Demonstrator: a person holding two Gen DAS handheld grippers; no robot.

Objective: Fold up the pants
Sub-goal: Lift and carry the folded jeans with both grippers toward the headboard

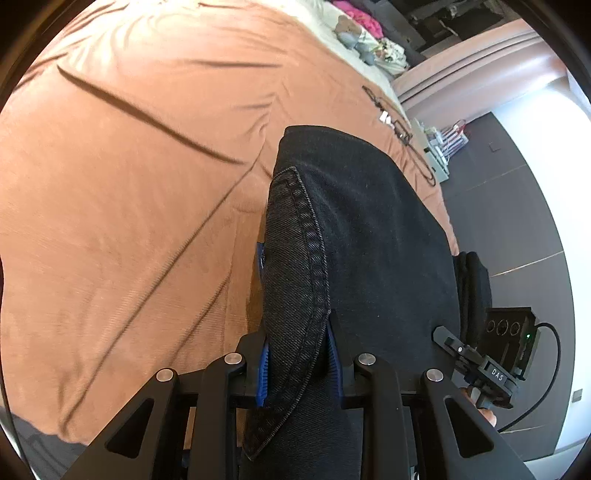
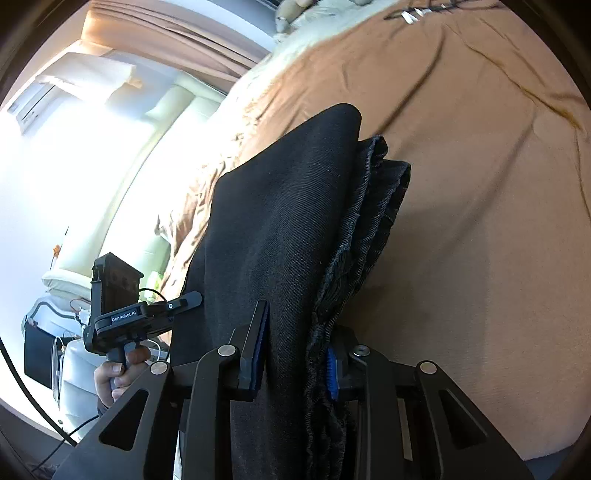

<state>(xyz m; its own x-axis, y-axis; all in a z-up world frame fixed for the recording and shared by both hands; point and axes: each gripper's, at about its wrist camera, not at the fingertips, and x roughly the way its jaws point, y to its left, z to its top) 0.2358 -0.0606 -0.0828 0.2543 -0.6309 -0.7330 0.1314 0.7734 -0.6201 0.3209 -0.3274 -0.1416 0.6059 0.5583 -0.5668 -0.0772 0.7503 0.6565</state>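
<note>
The black denim pants point(image 1: 354, 229) lie folded into a thick bundle, raised off the brown bed cover point(image 1: 129, 203). My left gripper point(image 1: 300, 354) is shut on a stitched hem edge of the pants, blue pads pressed against the cloth on both sides. My right gripper point(image 2: 295, 350) is shut on the other side of the same bundle point(image 2: 288, 221), with several layered edges bunched against its right pad. Each gripper shows in the other's view: the right gripper point(image 1: 480, 365) at the far right, the left gripper point(image 2: 136, 317) at the left with a hand on its handle.
The brown bed cover point(image 2: 480, 184) spreads wide around the pants. A black cable and small white items point(image 1: 395, 122) lie near the bed's far edge, with clothes and a soft toy point(image 1: 354, 29) beyond. Dark floor point(image 1: 524, 206) runs along the bedside; a bright window and sofa point(image 2: 110, 129) show on the right wrist view's left.
</note>
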